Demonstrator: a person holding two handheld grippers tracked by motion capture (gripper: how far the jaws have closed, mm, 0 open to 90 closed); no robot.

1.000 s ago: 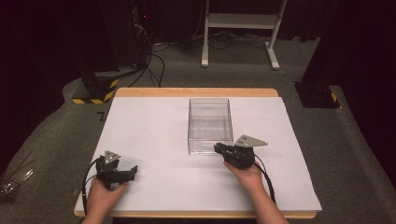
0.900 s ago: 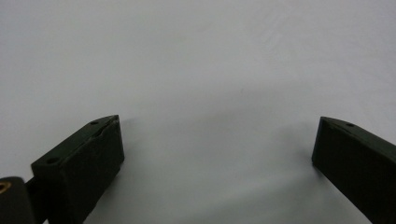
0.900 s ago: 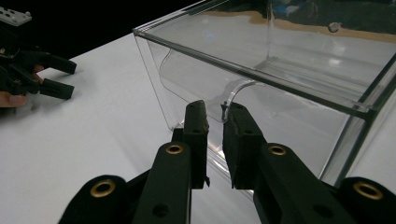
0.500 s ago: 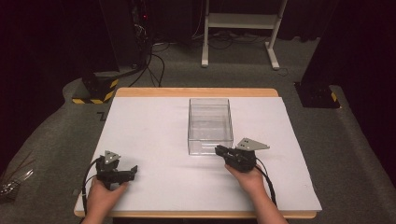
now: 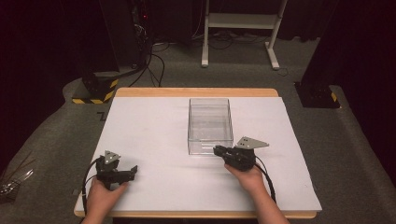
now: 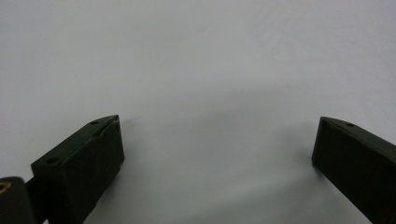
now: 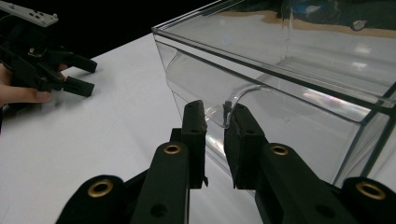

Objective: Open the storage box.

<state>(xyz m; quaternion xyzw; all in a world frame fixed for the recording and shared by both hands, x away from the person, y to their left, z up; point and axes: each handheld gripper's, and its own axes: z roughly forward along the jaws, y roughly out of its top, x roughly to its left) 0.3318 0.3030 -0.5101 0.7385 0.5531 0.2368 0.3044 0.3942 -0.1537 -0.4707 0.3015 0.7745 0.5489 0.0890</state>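
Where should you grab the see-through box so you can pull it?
Probably by the small curved handle sticking out of the near wall of the clear box. It is thin enough to fit between the jaws, while the walls are wide and smooth. Come from the person's side, level with the table, as the right gripper does, its jaws close on either side of the handle.

The left claw (image 5: 132,171) is held low at seven o'clock, its jaws spread wide. The right claw (image 5: 217,150) is held at five o'clock, pointing toward nine o'clock, its jaws nearly closed.
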